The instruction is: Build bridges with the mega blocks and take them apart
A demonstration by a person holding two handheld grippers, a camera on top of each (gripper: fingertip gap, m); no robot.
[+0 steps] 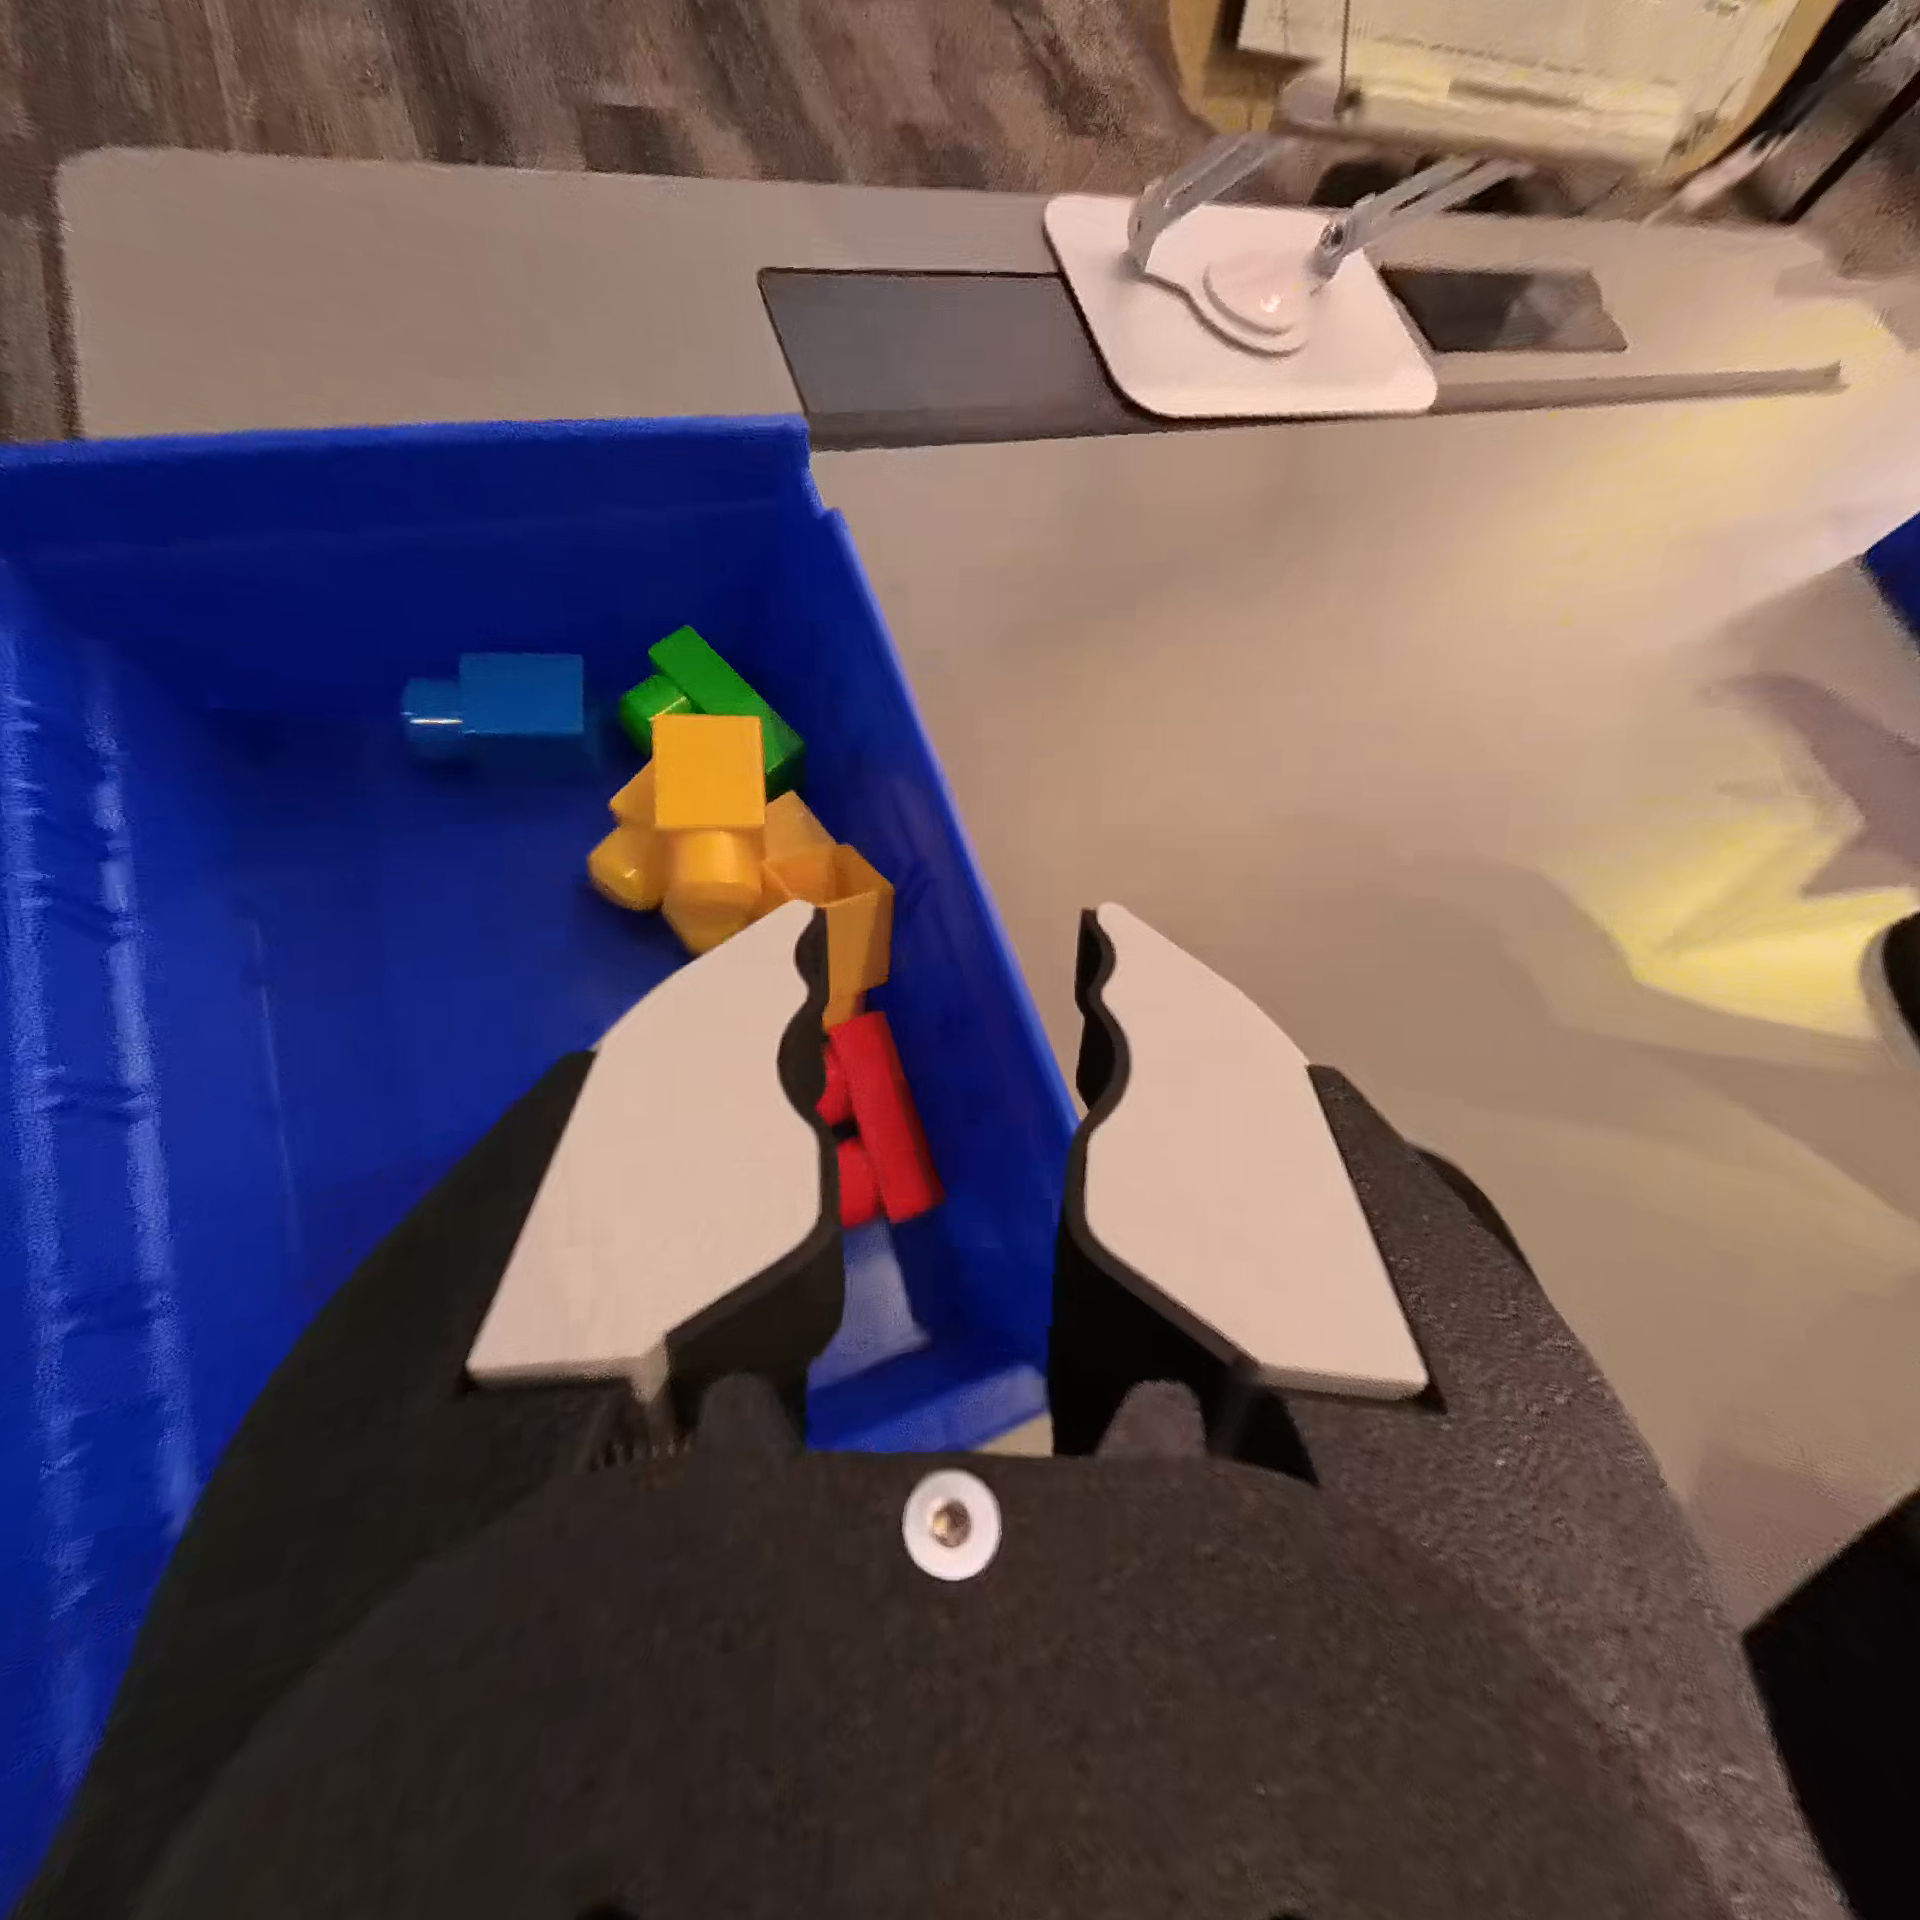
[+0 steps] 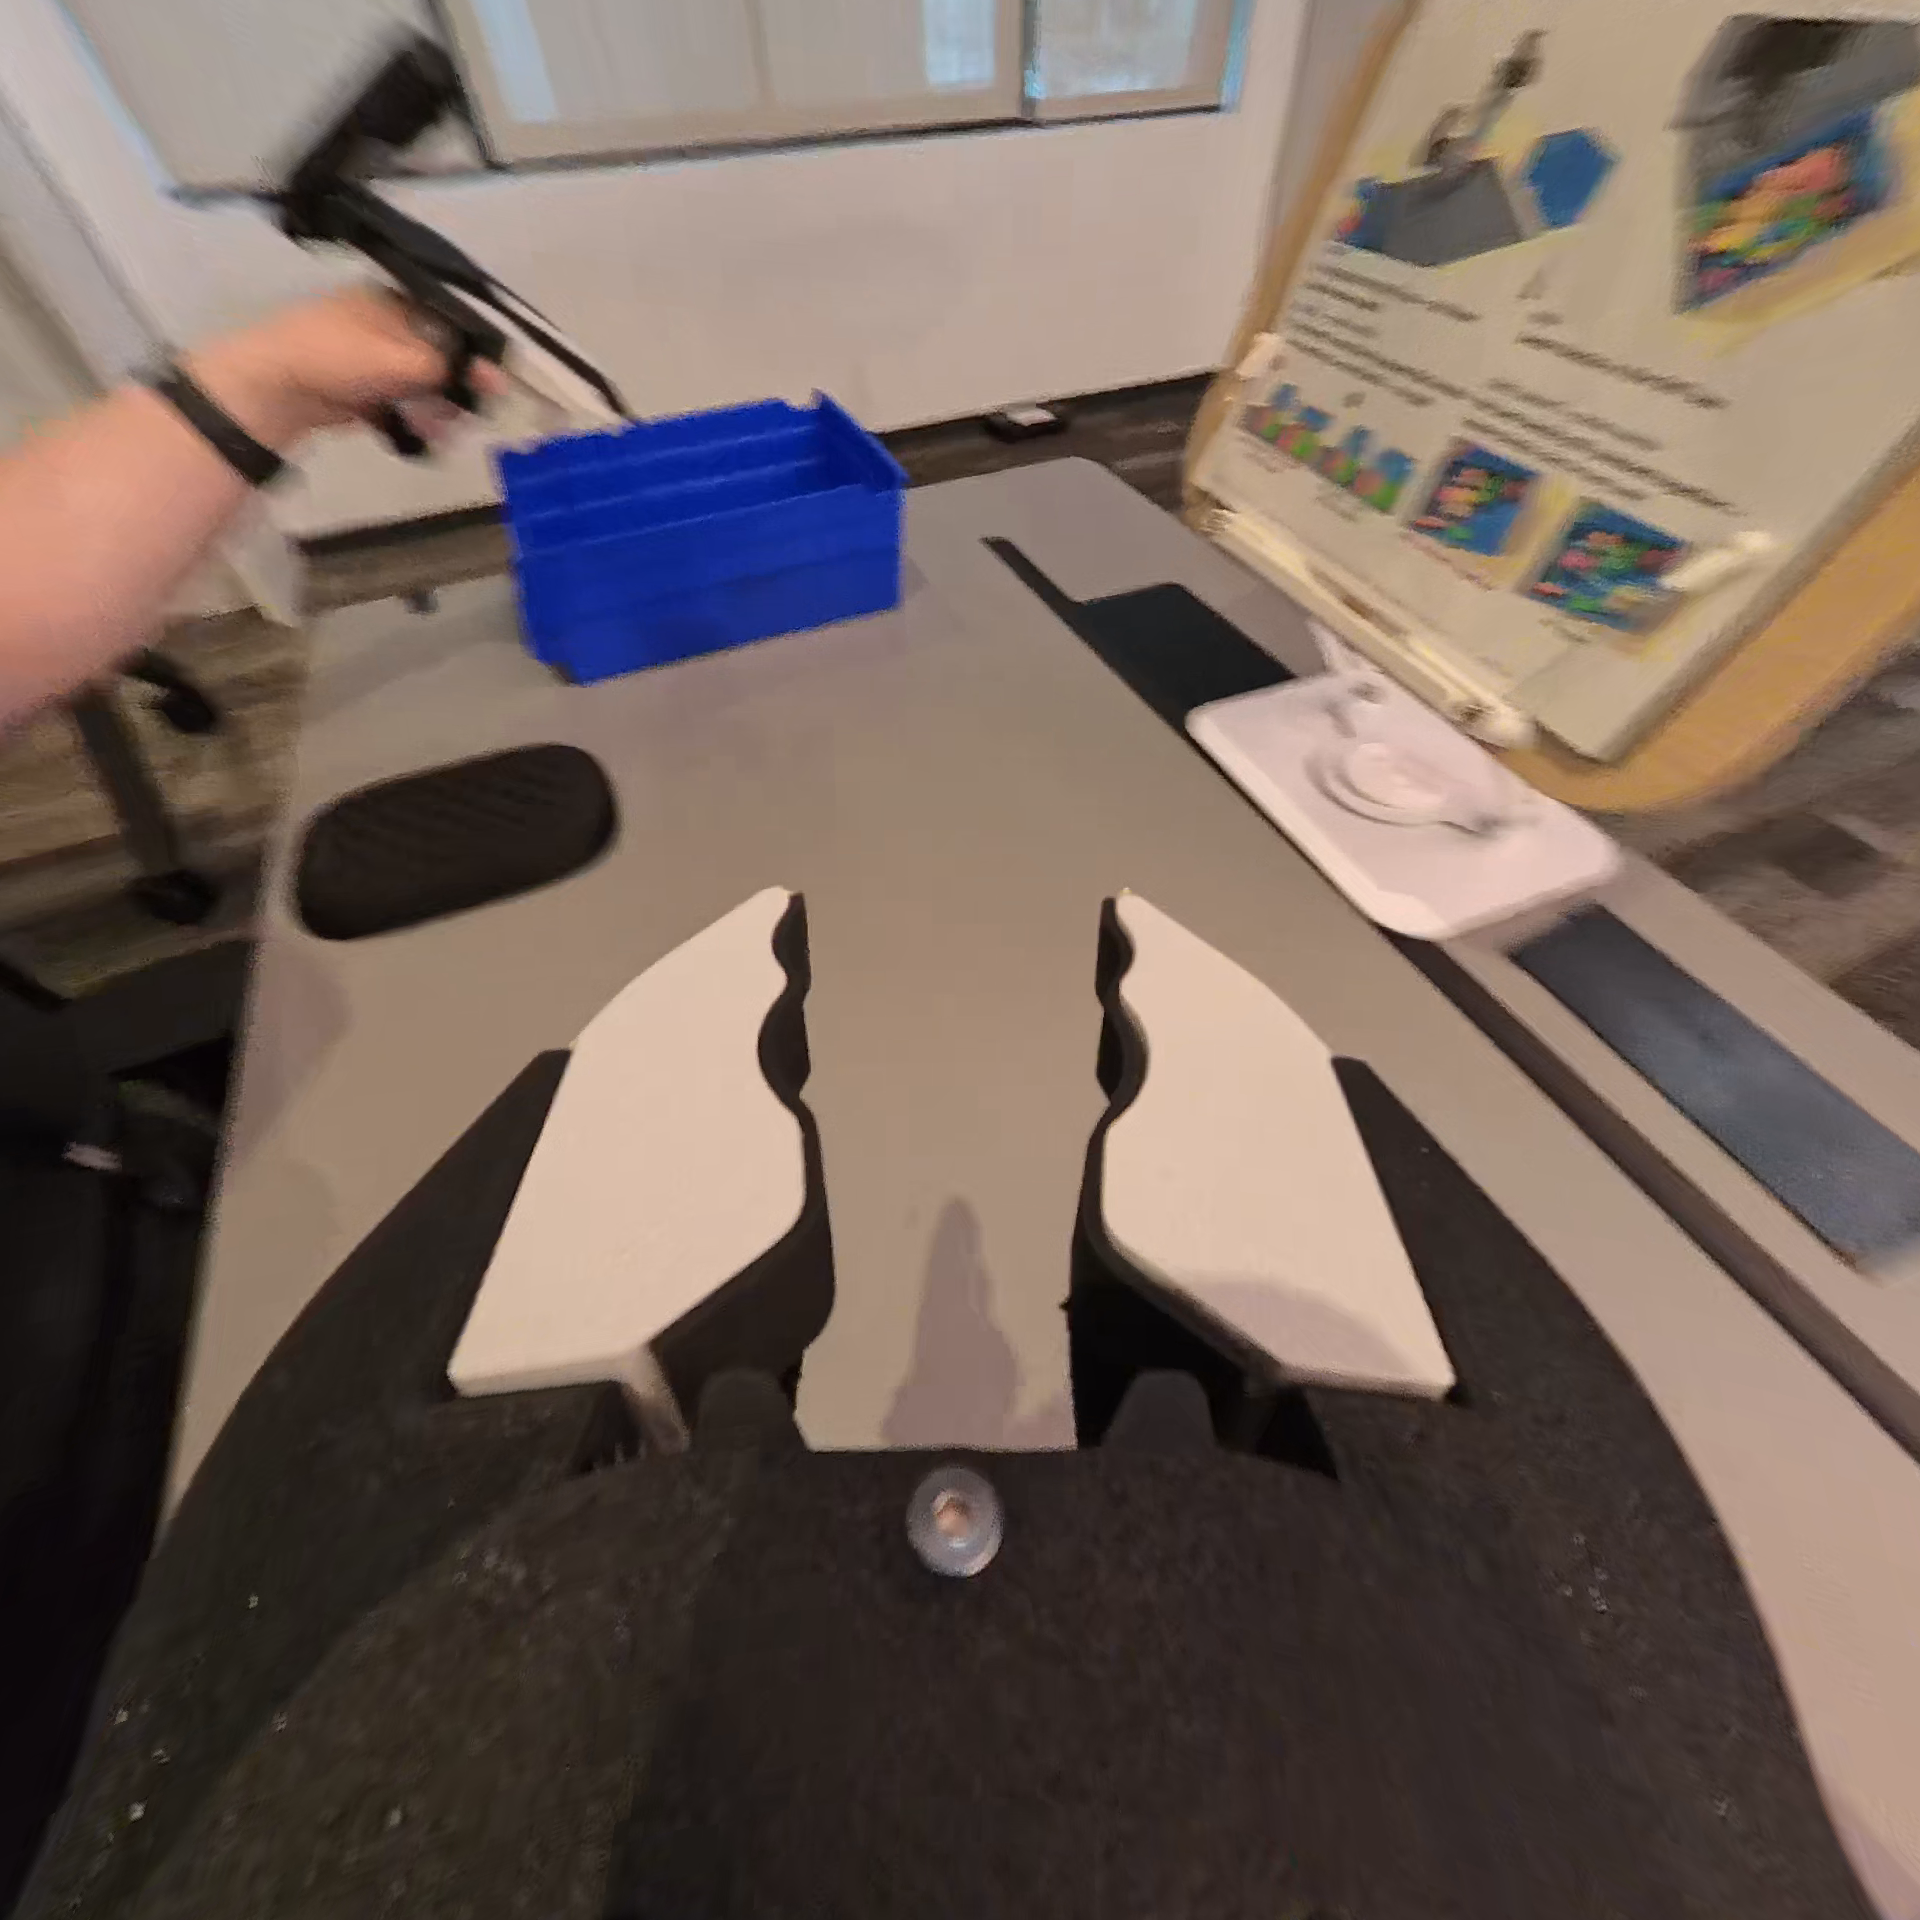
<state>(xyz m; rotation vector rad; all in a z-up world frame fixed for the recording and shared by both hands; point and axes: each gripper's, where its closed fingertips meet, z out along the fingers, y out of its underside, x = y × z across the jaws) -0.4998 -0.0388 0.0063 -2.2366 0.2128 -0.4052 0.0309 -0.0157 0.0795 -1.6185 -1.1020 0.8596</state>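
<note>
1. Closest in the left wrist view, the left gripper (image 1: pixel 945 914) is hanging with its fingers spread wide and nothing between them; one fingertip is sitting over the inside of the blue bin (image 1: pixel 312 935) and the other over its right wall, which I judge to be a reach for a block.
2. Just past those tips, low in the middle of the frame, a red block (image 1: pixel 883 1117) is lying against the bin's right wall, partly hidden by the left finger.
3. Slightly beyond, a heap of yellow blocks (image 1: pixel 717 821) is leaning against a green block (image 1: pixel 717 691), with a blue block (image 1: pixel 499 712) apart to the left; they are lying loose, so no bridge is standing.
4. Farther off, at upper right, a white stand (image 1: pixel 1247 312) is sitting at the far edge of the grey table (image 1: pixel 1247 675).
5. Meanwhile, in the right wrist view, the right gripper (image 2: pixel 951 909) is also gaping wide and empty, hovering over bare tabletop, probably waiting to receive or steady blocks.
6. Beyond it, at upper centre, the bin is standing well apart, and a person's hand (image 2: pixel 312 364) is carrying the other gripper above its left end, though blur is hiding detail there.
</note>
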